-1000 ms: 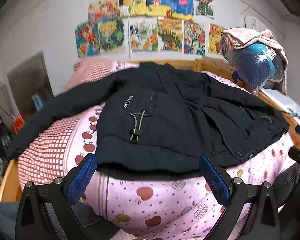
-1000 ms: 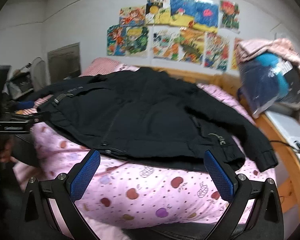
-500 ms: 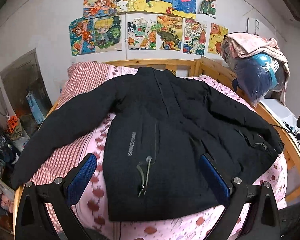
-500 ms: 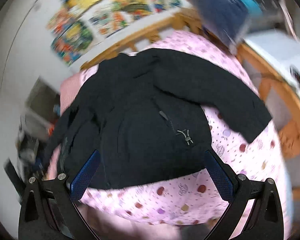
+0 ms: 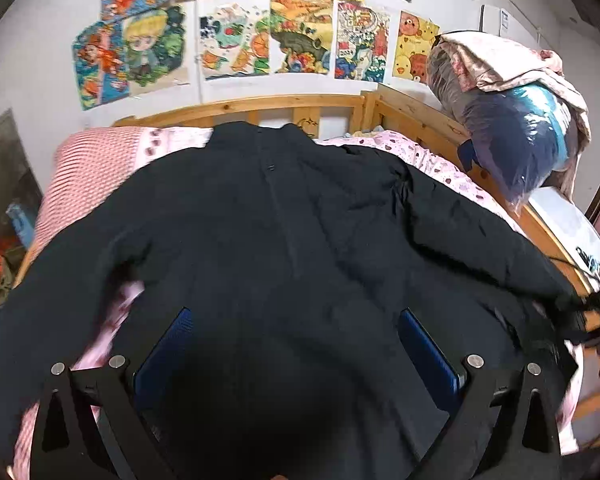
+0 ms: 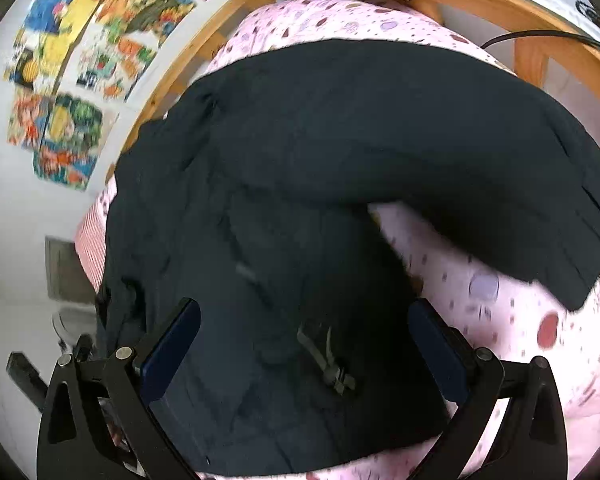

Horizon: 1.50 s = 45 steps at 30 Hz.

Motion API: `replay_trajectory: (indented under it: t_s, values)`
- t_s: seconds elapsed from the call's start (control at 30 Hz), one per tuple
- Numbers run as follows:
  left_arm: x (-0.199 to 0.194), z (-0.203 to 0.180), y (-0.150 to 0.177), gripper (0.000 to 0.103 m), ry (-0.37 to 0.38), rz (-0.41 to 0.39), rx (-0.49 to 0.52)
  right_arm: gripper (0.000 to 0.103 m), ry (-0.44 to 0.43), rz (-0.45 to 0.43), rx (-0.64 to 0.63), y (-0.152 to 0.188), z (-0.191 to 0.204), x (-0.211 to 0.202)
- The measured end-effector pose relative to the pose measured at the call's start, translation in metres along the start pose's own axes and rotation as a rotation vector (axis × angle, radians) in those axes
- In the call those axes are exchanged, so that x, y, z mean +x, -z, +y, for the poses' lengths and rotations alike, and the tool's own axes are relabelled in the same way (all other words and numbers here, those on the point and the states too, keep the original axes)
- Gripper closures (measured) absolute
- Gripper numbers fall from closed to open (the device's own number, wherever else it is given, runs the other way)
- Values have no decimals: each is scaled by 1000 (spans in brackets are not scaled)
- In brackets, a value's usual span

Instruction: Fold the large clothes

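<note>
A large black jacket [image 5: 284, 240] lies spread face up on a pink patterned bed [image 5: 92, 168], collar toward the wooden headboard, both sleeves stretched out to the sides. My left gripper [image 5: 296, 344] hovers open over the jacket's lower middle, blue pads wide apart with nothing between them. In the right wrist view the jacket [image 6: 292, 184] fills the frame, its right sleeve [image 6: 500, 184] lying across the pink cover. My right gripper [image 6: 304, 344] is open above the lower right front, near a grey drawcord toggle [image 6: 332, 368].
A wooden bed frame [image 5: 284, 108] runs behind and along the right side. A bagged bundle of bedding [image 5: 512, 128] sits on the right rail. Colourful posters [image 5: 260, 32] cover the wall. A black cable [image 6: 540, 38] runs past the right edge of the bed.
Both grippers rose from the foot of the bed and moved forward over the jacket, now looking down on it from close above. The jacket itself has not moved.
</note>
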<state>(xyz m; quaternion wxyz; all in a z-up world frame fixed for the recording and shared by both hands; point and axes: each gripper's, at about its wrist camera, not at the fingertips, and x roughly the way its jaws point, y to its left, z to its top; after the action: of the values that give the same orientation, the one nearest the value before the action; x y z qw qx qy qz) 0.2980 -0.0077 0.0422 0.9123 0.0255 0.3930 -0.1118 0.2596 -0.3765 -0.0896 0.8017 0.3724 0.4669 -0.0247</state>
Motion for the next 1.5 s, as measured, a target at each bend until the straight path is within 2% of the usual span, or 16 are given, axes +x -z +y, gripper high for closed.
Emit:
replay_trajectory:
  t_s: [0.13,0.23,0.37,0.47,0.6,0.67,0.77,0.8,0.83,0.87,0.93,1.03,1.1,1.27,1.4,1.5]
  values:
    - [51,-16,-34,0,39,31,-14,1,22,-13,78,-14,-10,12]
    - [88,-28,-55,0,64,39,-45,1,-54,-43,234,-21,-28,22]
    - [135,-41,-74,0,86,38,-71,1,-125,-150,365,-31,-43,28]
    - [168,-48,-79,0,98,54,-82,1,-100,-227,385,-43,-42,34]
    - [199,-50,-75,0,122,74,-88,1,-24,-311,337,-74,-37,37]
    - [212,-47,-65,0,138,104,-92,4,17,-367,306,-91,-31,36]
    - [232,-39,-46,0,159,170,-117,12,19,-435,303,-116,-22,36]
    - [237,-35,-37,0,162,182,-126,20,17,-454,293,-123,-20,35]
    - [239,-32,-30,0,172,178,-131,32,58,-442,315,-130,-17,36]
    - [238,-29,-21,0,184,168,-127,37,79,-460,293,-138,-11,36]
    - [234,-28,-11,0,193,146,-122,57,121,-504,249,-149,-1,32]
    - [228,-31,1,0,177,118,-109,75,190,-573,142,-163,17,19]
    - [227,-31,2,0,167,119,-102,79,210,-627,56,-173,35,7]
    - [220,-17,-9,0,203,117,-173,82,211,-706,-273,-197,122,-15]
    - [193,12,-23,0,243,70,-292,83,133,-664,-535,-196,199,-8]
    - [169,36,-35,0,283,27,-335,82,74,-572,-694,-181,246,18]
